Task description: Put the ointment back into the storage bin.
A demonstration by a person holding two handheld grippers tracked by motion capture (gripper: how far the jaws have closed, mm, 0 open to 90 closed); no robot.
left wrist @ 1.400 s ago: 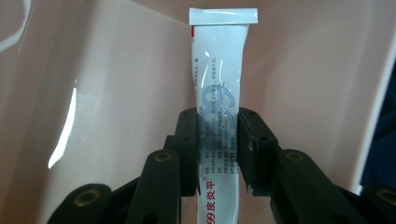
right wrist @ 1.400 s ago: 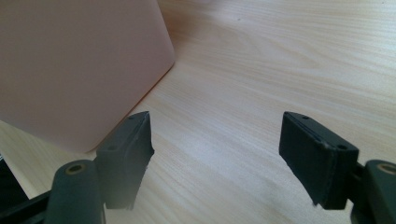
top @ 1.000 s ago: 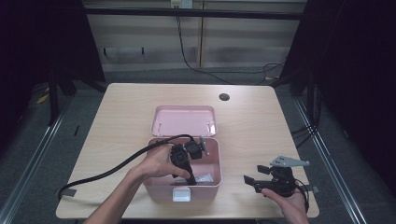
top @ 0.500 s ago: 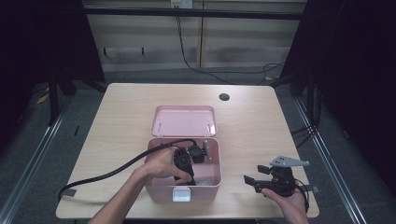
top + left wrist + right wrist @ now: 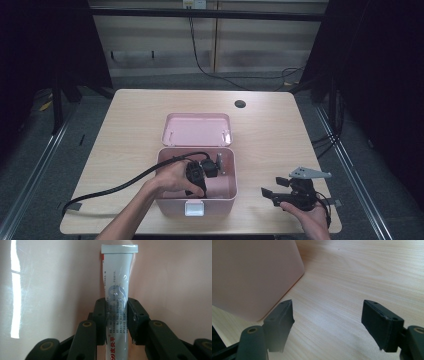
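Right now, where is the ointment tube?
In the left gripper view the tube is clamped between the left gripper fingers, inside the open pink box at the table's near middle.

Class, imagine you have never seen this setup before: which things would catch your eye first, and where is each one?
First comes the pink box at the table's near middle, its lid flung open behind it. Inside it, the left gripper is shut on a white tube that stands against the pink wall. To the right of the box, the right gripper hovers low over the bare wooden table with its jaws wide apart.
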